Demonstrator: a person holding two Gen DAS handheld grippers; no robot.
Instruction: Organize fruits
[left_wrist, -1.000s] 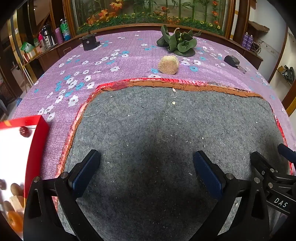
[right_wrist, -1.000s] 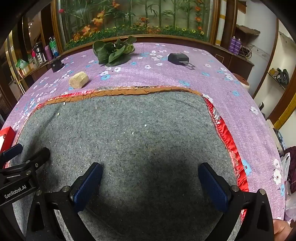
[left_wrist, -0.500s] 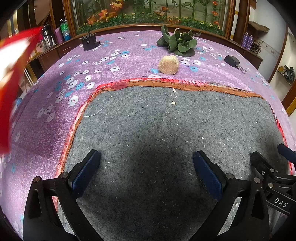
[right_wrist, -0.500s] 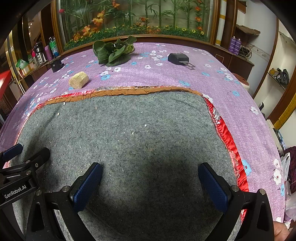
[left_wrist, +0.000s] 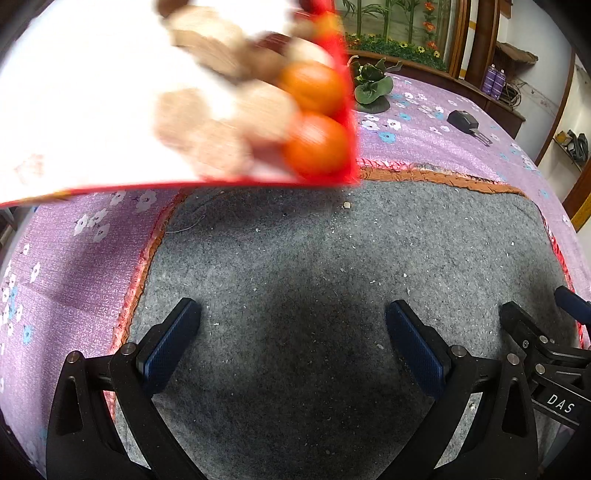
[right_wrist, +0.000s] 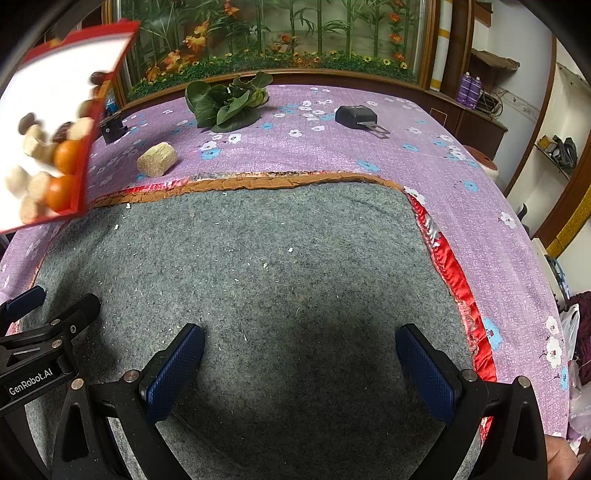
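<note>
Left wrist view: the left gripper (left_wrist: 291, 339) is spread wide and empty, low over the grey felt mat (left_wrist: 332, 280). A red-rimmed white tray (left_wrist: 349, 110) hangs tilted in the air up and to the left of it, blurred, its low corner toward the mat's far left edge. The fruits have slid into that corner: two oranges (left_wrist: 317, 147) against the red rim, with pale tan pieces and some darker ones behind them, too smeared to name. Who or what holds the tray is out of frame. The fruit therefore lies ahead and left of this gripper, well above the mat. At the right edge a black part of the other tool bears the letters "DAS" (left_wrist: 559, 404).

Right wrist view: the right gripper (right_wrist: 299, 363) is likewise released, holding nothing, over the same mat. The tray sits at the far left, well apart from it, so the left gripper is judged the nearer one. The tray's long edge runs steeply, low end toward the mat. On the purple floral tabletop (right_wrist: 461, 155) beyond lie a leafy green bunch (right_wrist: 225, 103), a straw-coloured roll (right_wrist: 157, 159) and a black car key (right_wrist: 360, 117). The left tool at the lower left reads "GenRobot.AI" (right_wrist: 31, 382).
</note>
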